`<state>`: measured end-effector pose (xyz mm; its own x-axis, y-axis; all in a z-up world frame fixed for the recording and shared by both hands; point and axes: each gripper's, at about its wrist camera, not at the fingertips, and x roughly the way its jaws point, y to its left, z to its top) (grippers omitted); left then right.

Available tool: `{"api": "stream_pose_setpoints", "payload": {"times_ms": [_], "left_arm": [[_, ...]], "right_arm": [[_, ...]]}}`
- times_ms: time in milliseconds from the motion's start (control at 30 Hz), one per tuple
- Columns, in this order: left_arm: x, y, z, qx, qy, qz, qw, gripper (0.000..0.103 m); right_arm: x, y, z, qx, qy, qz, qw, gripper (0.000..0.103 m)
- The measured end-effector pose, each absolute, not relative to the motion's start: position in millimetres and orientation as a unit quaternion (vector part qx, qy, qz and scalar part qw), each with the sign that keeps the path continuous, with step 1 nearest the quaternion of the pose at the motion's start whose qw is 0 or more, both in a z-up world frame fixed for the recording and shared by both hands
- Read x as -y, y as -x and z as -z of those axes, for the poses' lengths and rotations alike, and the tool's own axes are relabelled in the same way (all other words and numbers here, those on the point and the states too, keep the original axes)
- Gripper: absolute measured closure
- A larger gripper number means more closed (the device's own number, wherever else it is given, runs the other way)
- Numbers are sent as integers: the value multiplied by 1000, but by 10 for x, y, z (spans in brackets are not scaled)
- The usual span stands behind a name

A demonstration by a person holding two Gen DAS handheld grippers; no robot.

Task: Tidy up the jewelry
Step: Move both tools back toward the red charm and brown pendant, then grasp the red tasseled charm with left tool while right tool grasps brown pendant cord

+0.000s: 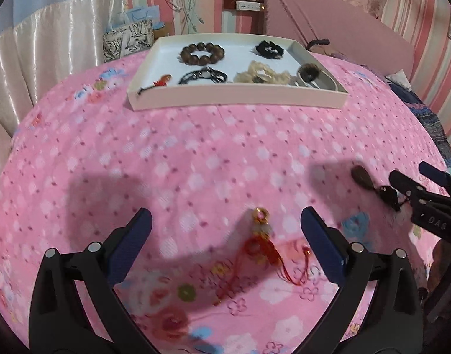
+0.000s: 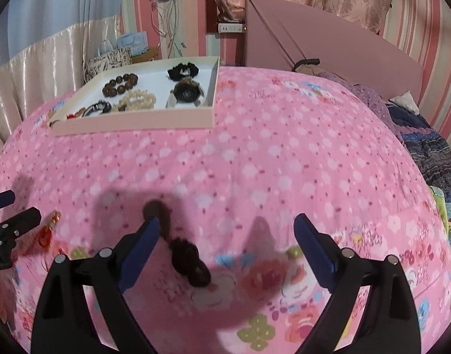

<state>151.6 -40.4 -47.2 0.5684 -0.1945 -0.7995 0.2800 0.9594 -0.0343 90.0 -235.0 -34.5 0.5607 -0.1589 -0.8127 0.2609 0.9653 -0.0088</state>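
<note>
Jewelry is sitting half sorted on a pink flowered bedspread [image 1: 196, 153] right now. Most of it is already lying in the shallow white tray [image 1: 237, 100] at the far side: a brown bead bracelet [image 1: 202, 53], a black scrunchie [image 1: 269, 49], a dark cord bracelet [image 1: 203, 76], a cream frilly scrunchie [image 1: 263, 75], a little red-haired figure charm [image 1: 160, 82] by the near left corner, and something round and dark in the right part that I can't quite make out through the blur.

Two pieces are lying loose on the bedspread, well apart from the tray. The left gripper [image 1: 225, 236] is hanging over a red tassel charm [image 1: 263, 236] with a gold ring on top; its blue-padded fingers [image 1: 137, 244] are spread wide on either side of the charm, not touching it. The right gripper [image 2: 226, 242] is hovering over a dark brown knotted pendant [image 2: 187, 256], fingers also splayed wide with nothing pinched; the pendant is lying just beside the left-hand finger [image 2: 139, 250] in that view, which is partly covering it. Both grippers are pointing steeply down, side by side.
</note>
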Motion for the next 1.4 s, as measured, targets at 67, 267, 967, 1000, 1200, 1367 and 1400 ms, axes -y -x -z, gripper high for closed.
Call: {"api": "stream_pose_setpoints", "payload": {"times_ms": [67, 267, 967, 1000, 1200, 1367, 1400], "left_arm": [[443, -1469, 501, -443, -52, 138, 884, 4], [587, -1370, 601, -441, -88, 146, 881, 9], [646, -1411, 706, -466, -98, 180, 861, 66], [638, -1408, 703, -465, -99, 180, 861, 67], [614, -1420, 702, -465, -98, 176, 862, 74], [597, -1429, 701, -466, -97, 173, 863, 80], [595, -1430, 699, -466, -97, 173, 862, 80]], "right_arm": [[2343, -866, 381, -456, -59, 113, 881, 11], [2316, -823, 484, -468, -62, 111, 875, 11], [2209, -851, 563, -485, -35, 85, 870, 70], [2209, -850, 561, -484, -35, 84, 870, 74], [2210, -852, 561, -485, -32, 82, 870, 76], [2200, -869, 562, -484, -27, 82, 871, 76], [2195, -869, 561, -485, -25, 81, 871, 76]]}}
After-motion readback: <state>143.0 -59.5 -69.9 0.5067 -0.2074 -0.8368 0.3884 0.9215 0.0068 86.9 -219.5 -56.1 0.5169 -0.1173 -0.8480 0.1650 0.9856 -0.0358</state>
